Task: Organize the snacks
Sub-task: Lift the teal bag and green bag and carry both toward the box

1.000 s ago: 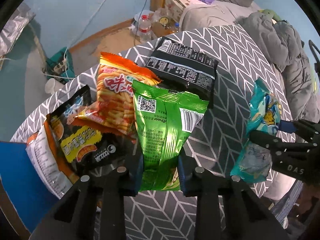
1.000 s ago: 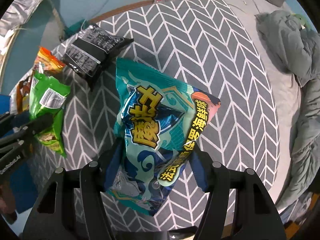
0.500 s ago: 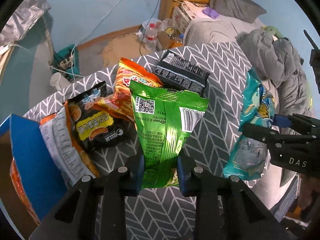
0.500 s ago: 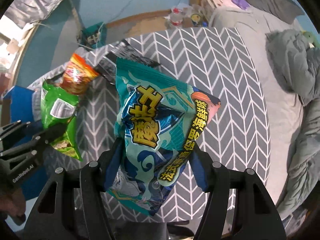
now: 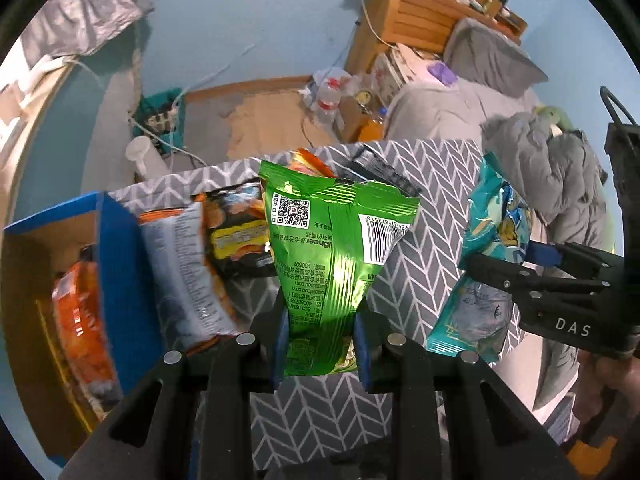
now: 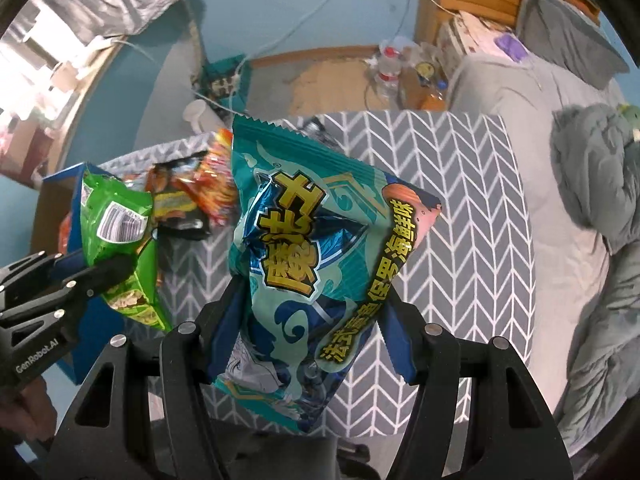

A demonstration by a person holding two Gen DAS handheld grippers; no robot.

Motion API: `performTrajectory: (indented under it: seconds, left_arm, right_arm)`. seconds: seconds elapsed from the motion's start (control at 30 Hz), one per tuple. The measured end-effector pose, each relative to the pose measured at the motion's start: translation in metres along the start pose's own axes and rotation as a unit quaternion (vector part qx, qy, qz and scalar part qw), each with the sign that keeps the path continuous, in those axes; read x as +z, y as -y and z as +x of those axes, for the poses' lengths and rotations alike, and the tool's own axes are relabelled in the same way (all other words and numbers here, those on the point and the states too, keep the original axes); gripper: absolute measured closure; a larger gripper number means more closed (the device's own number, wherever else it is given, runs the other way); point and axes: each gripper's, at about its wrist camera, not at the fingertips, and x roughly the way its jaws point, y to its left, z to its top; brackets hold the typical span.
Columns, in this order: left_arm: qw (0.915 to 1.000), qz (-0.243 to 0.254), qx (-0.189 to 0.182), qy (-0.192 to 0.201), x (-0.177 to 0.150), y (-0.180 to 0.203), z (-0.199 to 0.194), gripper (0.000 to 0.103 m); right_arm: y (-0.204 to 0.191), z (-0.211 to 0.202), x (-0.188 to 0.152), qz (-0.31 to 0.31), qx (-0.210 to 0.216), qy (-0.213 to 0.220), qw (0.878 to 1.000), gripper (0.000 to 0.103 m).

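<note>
Both jaws are closed, each on one snack bag. Left gripper point(image 5: 320, 344) pinches the lower end of the green bag point(image 5: 332, 248), which stands upright above the table point(image 5: 432, 216) with its barcode and QR code toward the camera. Right gripper point(image 6: 308, 320) clamps the teal bag point(image 6: 316, 264) near its lower half; this bag also hangs above the grey chevron cloth, and in the left wrist view it shows at 3 o'clock.

At 9 o'clock in the left wrist view is the blue box point(image 5: 116, 264), open, with an orange packet point(image 5: 80, 316) inside. Leaning on the box wall is a white-backed packet point(image 5: 188, 272). Behind the green bag, toward 12 o'clock, lie a dark packet with yellow label point(image 5: 236, 240), an orange-red packet point(image 5: 308, 164) and a black packet point(image 5: 384, 172), all partly hidden. At 2 o'clock a grey blanket point(image 5: 552, 168) lies just beside the table.
</note>
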Motion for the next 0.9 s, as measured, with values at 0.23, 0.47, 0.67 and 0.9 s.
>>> performTrajectory:
  seconds: [0.23, 0.47, 0.67, 0.9]
  left_arm:
    - [0.9985, -0.048, 0.014, 0.021, -0.012, -0.038, -0.03, 0.076]
    - [0.9938, -0.102, 0.025, 0.038, -0.028, -0.077, -0.053, 0.076]
    - [0.9886, -0.136, 0.043, 0.048, -0.045, -0.107, -0.067, 0.076]
    - [0.9814, -0.174, 0.062, 0.053, -0.066, -0.145, -0.079, 0.076]
  right_arm:
    - [-0.029, -0.014, 0.007, -0.028, 0.016, 0.01, 0.999, 0.039]
    - [-0.063, -0.021, 0.016, -0.061, 0.041, 0.014, 0.997, 0.039]
    - [-0.098, -0.018, 0.023, -0.097, 0.059, 0.012, 0.993, 0.039]
    - [-0.14, -0.012, 0.029, -0.133, 0.078, 0.008, 0.988, 0.039]
